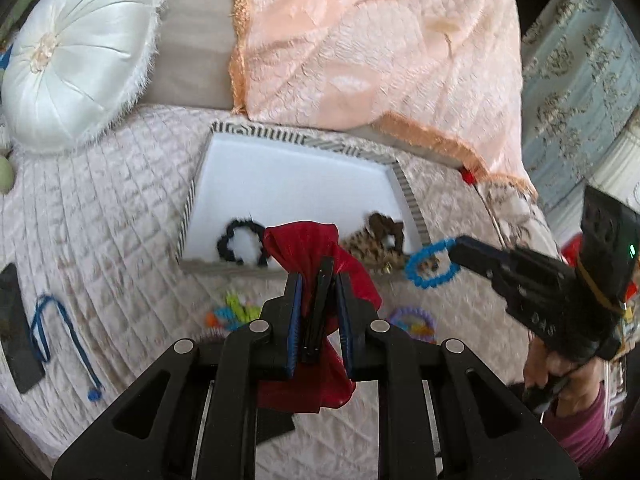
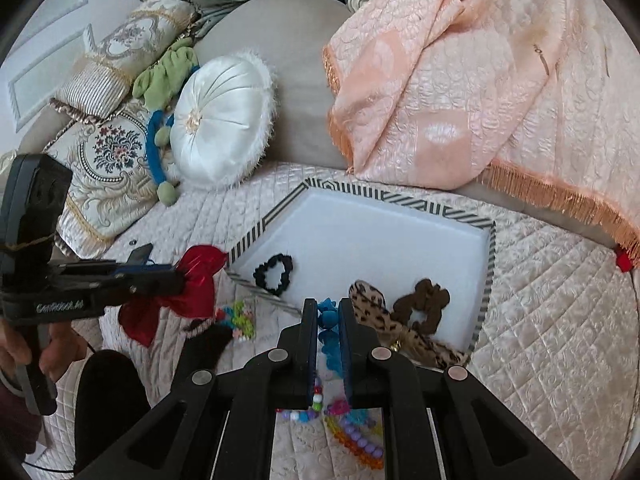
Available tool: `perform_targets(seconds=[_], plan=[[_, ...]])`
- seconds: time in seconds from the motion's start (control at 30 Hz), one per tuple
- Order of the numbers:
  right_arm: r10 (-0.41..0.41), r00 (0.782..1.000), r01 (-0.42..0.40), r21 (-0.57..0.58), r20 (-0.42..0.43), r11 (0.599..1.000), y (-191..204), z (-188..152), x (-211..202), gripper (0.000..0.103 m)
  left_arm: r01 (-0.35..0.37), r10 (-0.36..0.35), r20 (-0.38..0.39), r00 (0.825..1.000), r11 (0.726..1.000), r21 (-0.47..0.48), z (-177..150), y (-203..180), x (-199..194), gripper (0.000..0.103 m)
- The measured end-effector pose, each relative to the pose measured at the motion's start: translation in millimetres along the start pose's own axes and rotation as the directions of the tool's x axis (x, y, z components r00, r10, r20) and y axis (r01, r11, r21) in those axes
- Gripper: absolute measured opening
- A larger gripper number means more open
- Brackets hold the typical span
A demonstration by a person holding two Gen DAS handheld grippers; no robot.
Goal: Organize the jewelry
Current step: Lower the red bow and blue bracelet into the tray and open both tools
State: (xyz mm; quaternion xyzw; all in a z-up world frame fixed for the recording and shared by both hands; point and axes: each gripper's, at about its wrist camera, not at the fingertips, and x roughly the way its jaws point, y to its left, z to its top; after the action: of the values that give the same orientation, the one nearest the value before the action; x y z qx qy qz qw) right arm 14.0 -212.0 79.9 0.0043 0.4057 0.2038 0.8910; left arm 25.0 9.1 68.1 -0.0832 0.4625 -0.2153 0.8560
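My left gripper [image 1: 318, 280] is shut on a red bow hair clip [image 1: 304, 244], its black clip between the pads, held above the quilt; the clip [image 2: 192, 280] also shows in the right wrist view. My right gripper [image 2: 325, 312] is shut on a blue coiled hair tie [image 2: 329, 334], seen dangling from that gripper's tip [image 1: 456, 250] as a blue ring [image 1: 430, 264]. Ahead lies a white tray with a striped rim [image 1: 412, 196] holding a black scrunchie [image 1: 240, 244], a brown scrunchie [image 2: 424, 304] and a leopard-print scrunchie [image 2: 372, 300].
Colourful bead bracelets [image 2: 356, 436] and small clips [image 1: 236, 308] lie on the quilted cover [image 1: 120, 208] before the tray. A blue cord [image 1: 60, 328] and a dark flat object [image 1: 16, 328] sit left. A white round cushion [image 1: 80, 52] and a peach blanket [image 1: 360, 40] lie behind.
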Motion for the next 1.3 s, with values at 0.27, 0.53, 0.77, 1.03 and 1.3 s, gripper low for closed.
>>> perform_targets(seconds=[0.27, 0.53, 0.77, 1.03, 1.3], plan=[[0.01, 1.0, -0.01, -0.003, -0.01, 1.0, 3.4, 24.9, 30.7, 0.009, -0.084, 0.084, -0.013, 0.996, 0.995, -0.047, 42.1, 24.1, 41.7, 0.016], [0.046, 0.997, -0.044, 0.019, -0.064, 0.999, 13.0, 35.7, 90.6, 0.01, -0.162, 0.158, -0.051, 0.986, 0.983, -0.084, 67.2, 46.0, 92.0, 0.015], [0.029, 0.989, -0.017, 0.086, -0.144, 0.996, -7.5, 26.7, 140.1, 0.01, -0.217, 0.209, -0.095, 0.973, 0.973, -0.078, 72.7, 56.0, 131.7, 0.015], [-0.039, 0.981, 0.062, 0.12, -0.189, 0.991, -34.2, 18.1, 158.6, 0.009, -0.232, 0.221, -0.132, 0.966, 0.97, -0.073, 71.2, 58.5, 158.1, 0.016], [-0.072, 0.981, 0.093, 0.114, -0.182, 0.989, -35.3, 13.0, 160.6, 0.03, -0.288, 0.277, -0.133, 0.951, 0.955, -0.07, 66.5, 62.2, 165.4, 0.045]])
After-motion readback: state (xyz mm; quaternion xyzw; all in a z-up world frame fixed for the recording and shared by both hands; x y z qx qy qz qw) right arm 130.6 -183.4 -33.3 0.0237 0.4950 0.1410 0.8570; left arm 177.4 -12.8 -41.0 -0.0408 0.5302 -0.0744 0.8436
